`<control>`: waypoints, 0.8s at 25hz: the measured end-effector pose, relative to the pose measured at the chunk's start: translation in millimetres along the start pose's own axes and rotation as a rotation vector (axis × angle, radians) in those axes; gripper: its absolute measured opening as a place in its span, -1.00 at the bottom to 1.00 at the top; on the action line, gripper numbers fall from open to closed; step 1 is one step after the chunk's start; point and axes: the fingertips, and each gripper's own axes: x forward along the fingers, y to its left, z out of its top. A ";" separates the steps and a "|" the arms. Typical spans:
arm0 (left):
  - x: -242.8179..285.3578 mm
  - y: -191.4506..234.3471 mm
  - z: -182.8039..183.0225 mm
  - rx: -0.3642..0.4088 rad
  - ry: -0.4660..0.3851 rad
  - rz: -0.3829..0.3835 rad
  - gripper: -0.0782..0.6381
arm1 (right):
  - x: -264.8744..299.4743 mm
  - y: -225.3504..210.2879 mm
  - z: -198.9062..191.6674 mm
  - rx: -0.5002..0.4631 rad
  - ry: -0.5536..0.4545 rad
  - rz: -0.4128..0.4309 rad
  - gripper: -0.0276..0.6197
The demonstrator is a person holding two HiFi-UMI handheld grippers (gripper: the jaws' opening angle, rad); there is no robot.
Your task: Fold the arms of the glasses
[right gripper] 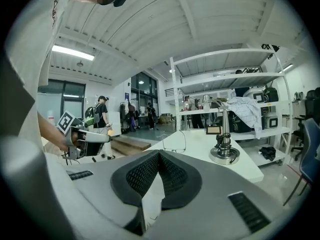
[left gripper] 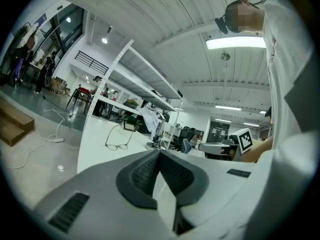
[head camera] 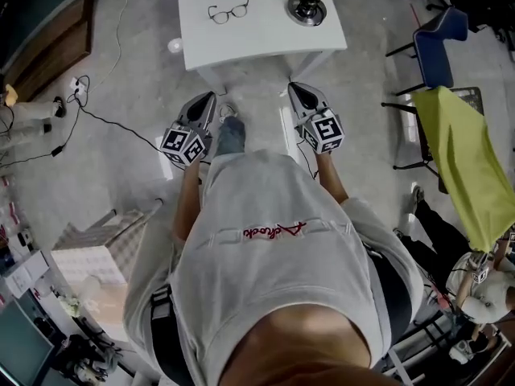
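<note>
**Head view finds work not started: glasses untouched, both grippers empty**

Nearest the camera, a person in a grey top stands short of the table and holds both tools low in front of the body. The left gripper (head camera: 211, 97) and the right gripper (head camera: 295, 88) both point toward the table edge, and neither has reached over it. Each gripper view shows its own jaws pressed together at the tips with nothing between them, so both tools are clenched on nothing.

Beyond them stands the white table (head camera: 257, 34). The glasses (head camera: 228, 11) lie on its far left part, well apart from both grippers and touching nothing else. In the left gripper view their arms run back from the lenses, so they appear fully spread. A metal stand (head camera: 306, 9) with a round base sits on the right of the table, apart from the glasses.

Assessment: no part of the task is done. Both arms remain to be folded. In my judgement the tools must first be opened and brought up to the frame.
</note>
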 end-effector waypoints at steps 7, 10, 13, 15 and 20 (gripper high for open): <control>32.4 45.8 16.7 -0.036 0.014 -0.019 -0.76 | 54.7 -14.6 17.1 -0.005 0.034 -0.004 -0.82; 48.1 63.2 30.4 -0.040 0.018 -0.036 -0.76 | 77.9 -24.5 27.6 -0.009 0.043 -0.015 -0.82; 60.0 85.0 42.8 -0.034 0.025 -0.048 -0.76 | 103.5 -32.4 35.9 -0.011 0.045 -0.024 -0.82; 66.8 101.1 50.8 -0.033 0.026 -0.054 -0.76 | 121.1 -37.2 41.4 -0.012 0.047 -0.029 -0.82; 82.7 138.0 64.5 -0.022 0.035 -0.067 -0.76 | 160.7 -45.2 47.4 -0.021 0.057 -0.038 -0.82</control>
